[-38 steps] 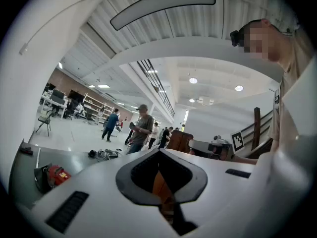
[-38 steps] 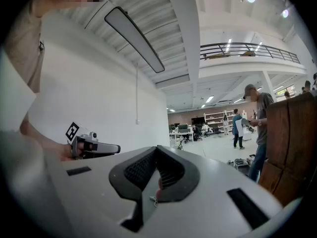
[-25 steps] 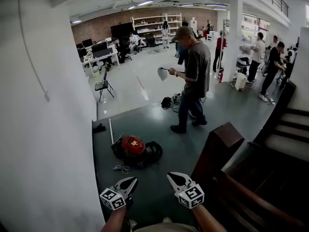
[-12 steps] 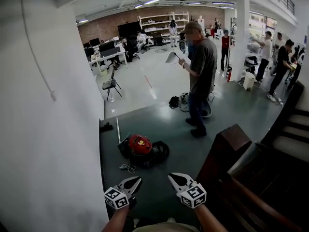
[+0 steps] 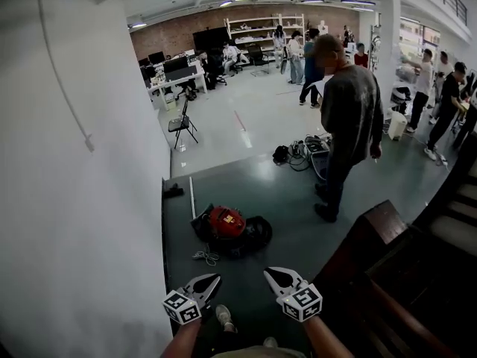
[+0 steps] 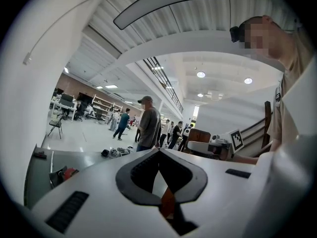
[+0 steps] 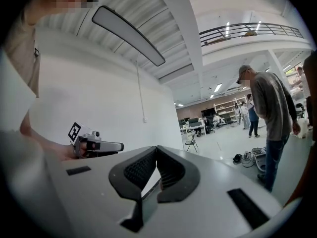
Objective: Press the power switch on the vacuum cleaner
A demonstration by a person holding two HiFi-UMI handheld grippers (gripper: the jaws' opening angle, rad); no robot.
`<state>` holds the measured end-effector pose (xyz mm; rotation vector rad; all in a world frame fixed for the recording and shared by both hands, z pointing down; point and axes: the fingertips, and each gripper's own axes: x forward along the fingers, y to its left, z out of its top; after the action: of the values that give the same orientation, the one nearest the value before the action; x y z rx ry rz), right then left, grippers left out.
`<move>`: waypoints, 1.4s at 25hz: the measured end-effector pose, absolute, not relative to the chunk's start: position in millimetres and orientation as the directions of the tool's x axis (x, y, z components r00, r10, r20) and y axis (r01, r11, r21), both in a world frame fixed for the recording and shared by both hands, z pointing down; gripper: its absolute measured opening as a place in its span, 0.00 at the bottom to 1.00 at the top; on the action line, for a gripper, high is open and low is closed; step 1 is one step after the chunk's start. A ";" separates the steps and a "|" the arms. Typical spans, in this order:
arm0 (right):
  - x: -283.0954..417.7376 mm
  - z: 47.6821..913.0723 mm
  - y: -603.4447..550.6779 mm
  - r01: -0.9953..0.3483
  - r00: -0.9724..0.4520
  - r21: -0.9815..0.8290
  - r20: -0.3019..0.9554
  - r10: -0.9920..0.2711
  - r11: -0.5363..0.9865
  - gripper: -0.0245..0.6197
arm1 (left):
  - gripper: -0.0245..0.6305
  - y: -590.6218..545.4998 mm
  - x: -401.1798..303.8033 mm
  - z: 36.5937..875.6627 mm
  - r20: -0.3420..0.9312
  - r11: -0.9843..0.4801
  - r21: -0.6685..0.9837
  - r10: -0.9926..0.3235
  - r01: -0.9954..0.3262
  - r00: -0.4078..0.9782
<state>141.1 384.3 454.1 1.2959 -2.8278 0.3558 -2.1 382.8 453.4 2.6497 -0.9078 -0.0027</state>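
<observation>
Wide open workshop with a glossy dark green floor and a tall white wall to the left of both claws. A person in a grey top stands ahead and to the right of the right claw. The red and black canister vacuum cleaner lies on the floor ahead of the claws, nearer the left one and well apart from both. A loose white cable is coiled just before it.

The left claw and the right claw both have their jaws together and hold nothing.

Risks, as I judge them: the cable lies on the approach path and could snag a foot, and the switch cannot be made out from here, so a closed tip may land on the wrong part or shove the canister aside.

Against the earlier frame, the vacuum sits closer to the claws, the standing person has shifted rightward, and a shoe now shows below the left claw.
</observation>
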 end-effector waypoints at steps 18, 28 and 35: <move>35.3 474.4 202.7 -0.816 -0.578 -0.189 0.218 -0.787 0.547 0.06 | 0.04 186.2 -116.3 473.9 0.092 -0.767 0.372 -0.530 -0.523 0.843; -19.7 472.5 127.4 -0.859 -0.510 -0.178 0.223 -0.831 0.480 0.06 | 0.04 101.6 -170.6 492.4 0.081 -0.795 0.396 -0.469 -0.460 0.880; -31.5 482.1 106.8 -0.876 -0.481 -0.188 0.252 -0.840 0.445 0.06 | 0.04 71.6 -183.0 502.3 0.076 -0.800 0.413 -0.446 -0.436 0.892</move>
<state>-31.5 106.8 482.1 1.5301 -2.5651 0.4453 -183.0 71.6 502.3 2.6312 -0.6446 -0.0341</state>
